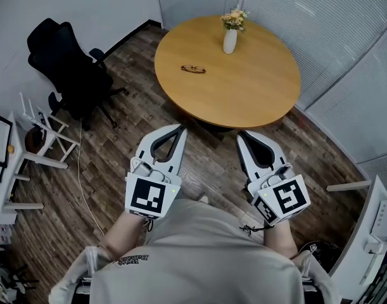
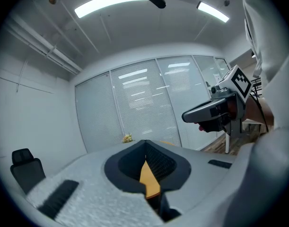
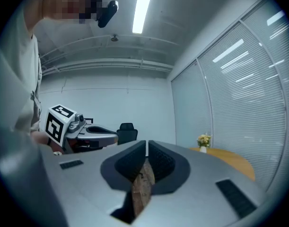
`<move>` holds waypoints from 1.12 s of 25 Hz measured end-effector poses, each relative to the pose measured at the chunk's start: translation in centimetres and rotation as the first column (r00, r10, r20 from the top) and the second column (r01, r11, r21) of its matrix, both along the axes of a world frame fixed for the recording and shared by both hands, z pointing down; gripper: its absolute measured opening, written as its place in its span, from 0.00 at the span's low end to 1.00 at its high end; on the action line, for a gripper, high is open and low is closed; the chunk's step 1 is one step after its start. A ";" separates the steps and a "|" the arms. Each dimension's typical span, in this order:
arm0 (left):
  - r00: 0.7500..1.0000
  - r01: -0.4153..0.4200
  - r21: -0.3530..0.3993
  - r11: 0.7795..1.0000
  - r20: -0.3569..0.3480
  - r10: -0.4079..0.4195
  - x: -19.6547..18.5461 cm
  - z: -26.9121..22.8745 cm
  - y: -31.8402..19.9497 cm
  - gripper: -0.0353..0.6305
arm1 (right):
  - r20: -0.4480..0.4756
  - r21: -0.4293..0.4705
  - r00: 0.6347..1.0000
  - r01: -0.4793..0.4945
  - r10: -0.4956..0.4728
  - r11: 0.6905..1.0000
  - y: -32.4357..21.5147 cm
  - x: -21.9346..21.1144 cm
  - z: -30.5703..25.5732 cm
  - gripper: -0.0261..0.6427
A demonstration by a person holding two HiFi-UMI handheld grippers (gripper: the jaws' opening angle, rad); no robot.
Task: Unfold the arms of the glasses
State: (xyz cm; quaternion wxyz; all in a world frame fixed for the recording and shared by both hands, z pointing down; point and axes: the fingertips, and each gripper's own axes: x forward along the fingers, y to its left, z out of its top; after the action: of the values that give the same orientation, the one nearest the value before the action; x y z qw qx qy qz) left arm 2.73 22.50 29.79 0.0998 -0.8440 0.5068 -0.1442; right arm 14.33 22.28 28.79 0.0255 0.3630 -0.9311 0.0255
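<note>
The folded glasses lie on the round wooden table, left of its middle, far ahead of both grippers. My left gripper is held over the floor short of the table's near edge, its jaws shut with nothing between them. My right gripper hangs beside it, also shut and empty. In the left gripper view the closed jaws point level toward the blinds, with the right gripper off to the side. In the right gripper view the jaws meet, and the left gripper shows at the left.
A white vase of flowers stands at the table's far side. A black office chair sits to the left on the wood floor, with a white stool nearer. Blinds line the right wall. White furniture stands at the right.
</note>
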 end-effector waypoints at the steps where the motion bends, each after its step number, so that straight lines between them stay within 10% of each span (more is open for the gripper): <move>1: 1.000 0.004 0.001 1.000 0.002 -0.004 0.1 -0.1 -0.2 0.09 | -0.002 0.006 1.000 0.001 -0.001 1.000 -0.2 0.2 -0.1 0.09; 28: 0.998 0.052 -0.005 0.999 0.018 -0.052 -5.1 1.5 -8.4 0.09 | -0.011 -0.013 1.000 0.019 -0.020 1.000 -7.9 -4.2 1.8 0.09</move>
State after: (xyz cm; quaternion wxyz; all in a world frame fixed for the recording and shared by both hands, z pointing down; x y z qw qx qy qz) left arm -2.34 14.11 31.26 0.0982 -0.8294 0.5274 -0.1557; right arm 10.08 14.34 30.62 0.0335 0.3539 -0.9342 0.0292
